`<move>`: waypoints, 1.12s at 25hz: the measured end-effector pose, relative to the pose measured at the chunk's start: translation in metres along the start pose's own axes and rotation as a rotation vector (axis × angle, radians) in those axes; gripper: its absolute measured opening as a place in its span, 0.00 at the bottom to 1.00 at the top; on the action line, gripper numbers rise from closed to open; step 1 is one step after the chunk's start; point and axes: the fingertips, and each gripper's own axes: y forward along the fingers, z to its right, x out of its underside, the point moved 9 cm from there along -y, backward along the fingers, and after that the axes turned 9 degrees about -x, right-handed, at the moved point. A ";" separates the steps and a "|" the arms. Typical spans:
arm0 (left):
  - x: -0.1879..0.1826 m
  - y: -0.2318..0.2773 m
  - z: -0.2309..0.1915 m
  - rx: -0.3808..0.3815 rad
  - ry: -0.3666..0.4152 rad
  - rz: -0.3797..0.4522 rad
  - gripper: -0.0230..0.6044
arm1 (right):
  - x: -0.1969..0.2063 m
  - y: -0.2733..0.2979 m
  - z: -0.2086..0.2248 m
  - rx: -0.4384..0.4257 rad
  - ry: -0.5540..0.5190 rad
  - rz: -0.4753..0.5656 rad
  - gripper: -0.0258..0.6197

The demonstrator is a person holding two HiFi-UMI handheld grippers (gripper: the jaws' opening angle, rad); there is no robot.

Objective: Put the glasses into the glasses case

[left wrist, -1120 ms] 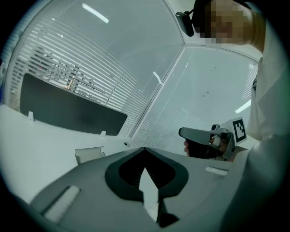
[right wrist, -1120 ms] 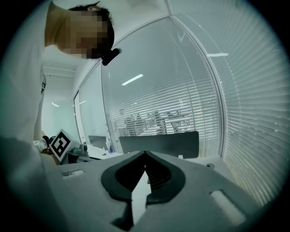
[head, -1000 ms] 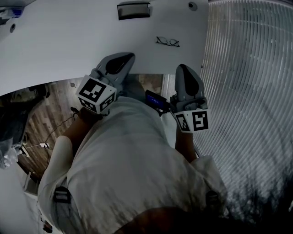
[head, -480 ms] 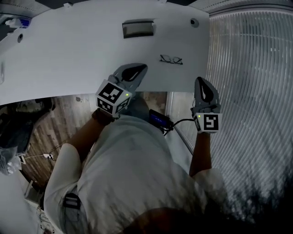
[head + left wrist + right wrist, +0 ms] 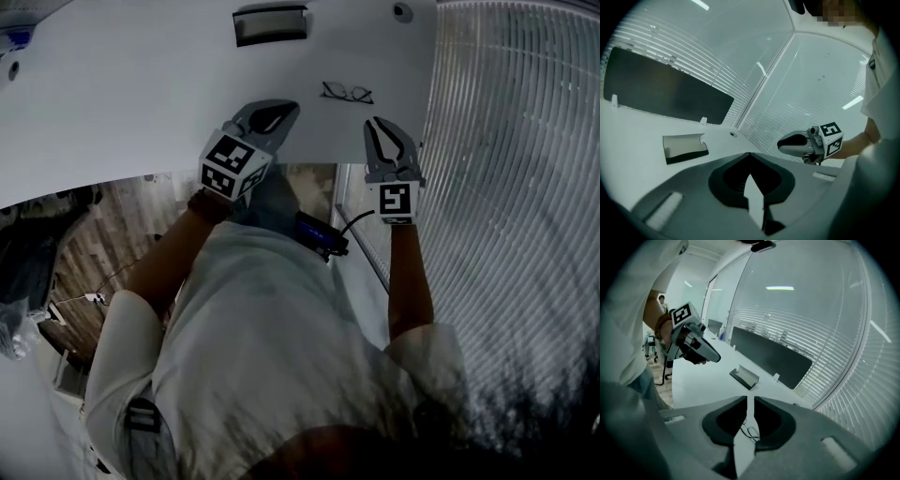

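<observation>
Dark-framed glasses (image 5: 345, 91) lie on the white table (image 5: 141, 103), right of its middle. The open grey glasses case (image 5: 270, 23) lies farther back and to the left. My left gripper (image 5: 292, 106) hovers over the table's near edge, left of the glasses, shut and empty. Its own view shows the case (image 5: 685, 148) ahead on the left. My right gripper (image 5: 386, 124) hangs just short of the glasses to their right; its jaws have just been opening, nothing between them. The glasses (image 5: 750, 431) show through that narrow gap, with the case (image 5: 744, 376) beyond.
A ribbed glass wall (image 5: 506, 187) runs along the table's right side. A dark panel (image 5: 665, 91) stands at the table's far edge. A round hole (image 5: 403, 12) sits in the tabletop near the back right. A black device (image 5: 322, 234) hangs at the person's waist.
Both grippers have moved forward over the table toward the glasses. The right gripper has rolled and its jaws have parted slightly.
</observation>
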 end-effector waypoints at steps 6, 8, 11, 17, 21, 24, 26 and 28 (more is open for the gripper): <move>0.014 0.028 -0.012 -0.013 -0.012 -0.039 0.04 | 0.033 0.041 -0.002 -0.001 -0.202 -0.128 0.16; 0.018 0.038 -0.015 -0.009 -0.018 -0.049 0.04 | 0.040 0.055 -0.002 -0.015 -0.247 -0.154 0.18; 0.029 0.052 -0.018 -0.001 -0.022 -0.075 0.04 | 0.054 0.075 -0.003 -0.051 -0.299 -0.202 0.20; 0.049 0.079 -0.032 -0.023 -0.046 -0.114 0.04 | 0.083 0.107 -0.002 -0.100 -0.346 -0.286 0.24; 0.055 0.095 -0.039 -0.041 -0.070 -0.131 0.04 | 0.097 0.118 0.011 -0.112 -0.362 -0.325 0.24; 0.059 0.098 -0.046 -0.052 -0.071 -0.135 0.04 | 0.105 0.125 0.012 -0.114 -0.399 -0.336 0.24; 0.062 0.098 -0.046 -0.055 -0.072 -0.136 0.04 | 0.102 0.126 0.013 -0.105 -0.414 -0.338 0.24; 0.063 0.097 -0.044 -0.055 -0.070 -0.140 0.04 | 0.102 0.126 0.014 -0.102 -0.438 -0.337 0.21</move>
